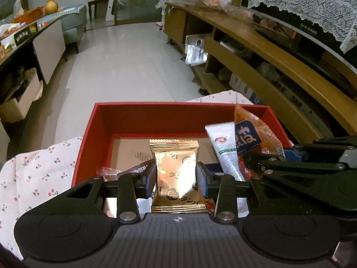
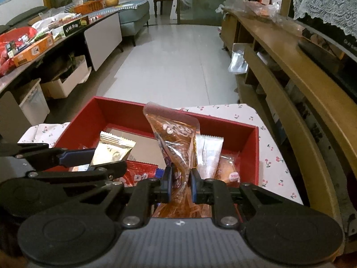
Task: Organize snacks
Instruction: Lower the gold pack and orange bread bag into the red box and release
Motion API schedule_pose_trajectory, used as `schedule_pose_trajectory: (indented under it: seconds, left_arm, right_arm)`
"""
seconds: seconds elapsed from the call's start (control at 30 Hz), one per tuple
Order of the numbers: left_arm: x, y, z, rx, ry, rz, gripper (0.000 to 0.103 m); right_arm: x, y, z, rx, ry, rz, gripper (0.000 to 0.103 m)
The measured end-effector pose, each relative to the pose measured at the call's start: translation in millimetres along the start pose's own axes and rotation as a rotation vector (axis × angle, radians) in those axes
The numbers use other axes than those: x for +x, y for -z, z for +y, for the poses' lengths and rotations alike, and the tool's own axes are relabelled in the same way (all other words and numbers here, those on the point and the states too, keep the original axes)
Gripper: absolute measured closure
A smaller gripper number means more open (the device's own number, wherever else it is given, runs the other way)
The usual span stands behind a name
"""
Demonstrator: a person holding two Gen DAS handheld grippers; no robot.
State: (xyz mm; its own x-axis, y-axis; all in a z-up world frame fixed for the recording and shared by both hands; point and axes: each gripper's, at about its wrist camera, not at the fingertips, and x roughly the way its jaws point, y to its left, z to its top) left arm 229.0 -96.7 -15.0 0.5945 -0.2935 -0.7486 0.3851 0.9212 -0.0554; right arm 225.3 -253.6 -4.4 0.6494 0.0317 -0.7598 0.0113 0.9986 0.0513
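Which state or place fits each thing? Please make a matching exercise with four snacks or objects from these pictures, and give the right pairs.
Things:
1. gold packet
2. orange bag
3. white stick packet
4. red box

States or places:
A. stands on the cherry-print cloth
B. clamped in the left hand-held gripper
C. leans inside the box, held by nothing
D. clamped in the right hand-held gripper

Pairs: 1-B, 2-D, 3-C, 4-A
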Motion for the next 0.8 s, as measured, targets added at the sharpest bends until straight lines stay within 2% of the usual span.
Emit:
schedule_pose_trajectory:
  seconds: [0.13, 0.43, 0.57, 0.8]
  left_arm:
    - [3, 1, 1, -0.010, 0.000, 0.010, 0.054]
    - [-2, 1, 11, -0.046, -0.015, 0.016, 0.034]
    - [-12, 0, 18, -0.074, -0.003, 0.005, 0.030]
    - [-34, 6, 24, -0.074, 0.010, -0.009, 0.026]
  right_arm:
    - [5, 0, -3, 0.008, -0.008, 0.013, 0.056]
    - [0, -3, -7, 0.027, -0.017, 0.013, 0.047]
    - [-7, -2, -9, 0.043, -0.014, -0.001, 0.034]
    - [-26, 7, 2, 0.003, -0.024, -0.013, 0.030]
